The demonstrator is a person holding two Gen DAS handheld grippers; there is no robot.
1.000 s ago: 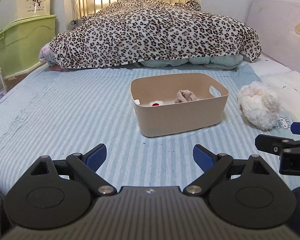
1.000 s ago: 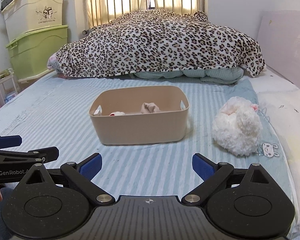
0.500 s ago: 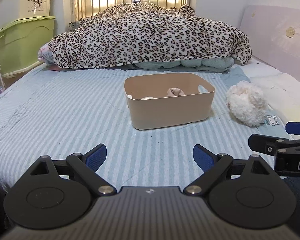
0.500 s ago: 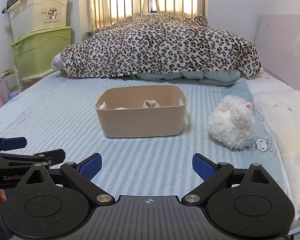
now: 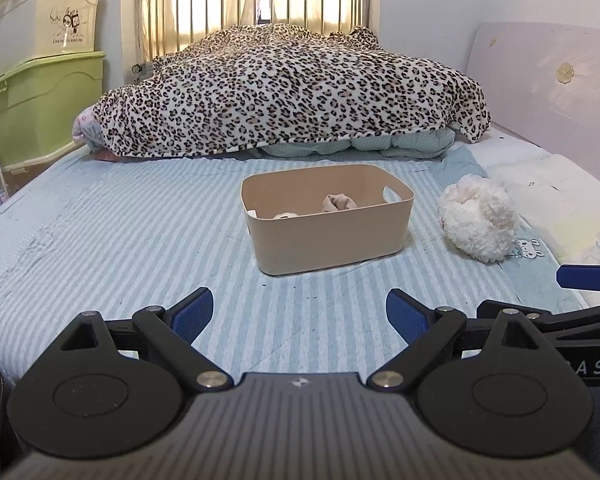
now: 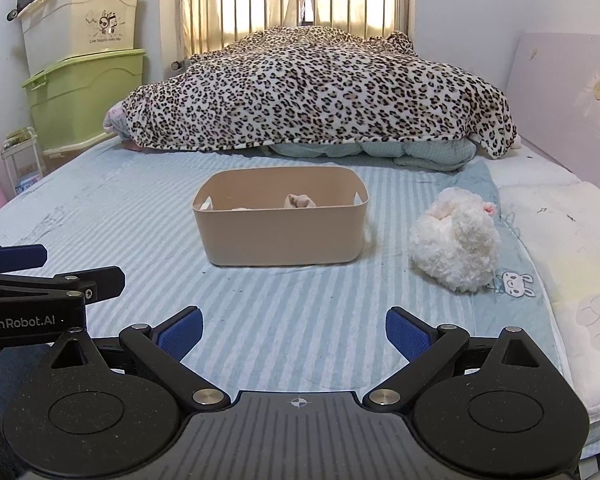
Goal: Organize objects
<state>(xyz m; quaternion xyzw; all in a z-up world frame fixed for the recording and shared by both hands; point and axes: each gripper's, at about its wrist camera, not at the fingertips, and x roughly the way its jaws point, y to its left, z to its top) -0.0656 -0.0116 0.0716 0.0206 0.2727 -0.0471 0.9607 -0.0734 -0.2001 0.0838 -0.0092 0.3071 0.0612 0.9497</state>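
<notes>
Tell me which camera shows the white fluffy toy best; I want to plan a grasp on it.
The right wrist view: the white fluffy toy sits larger and closer to centre there, its pink spot visible, right of the beige bin. The left wrist view shows the toy smaller and further toward the right edge.

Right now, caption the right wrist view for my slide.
Open right gripper faces a beige bin and white plush toy on the striped bed.
</notes>
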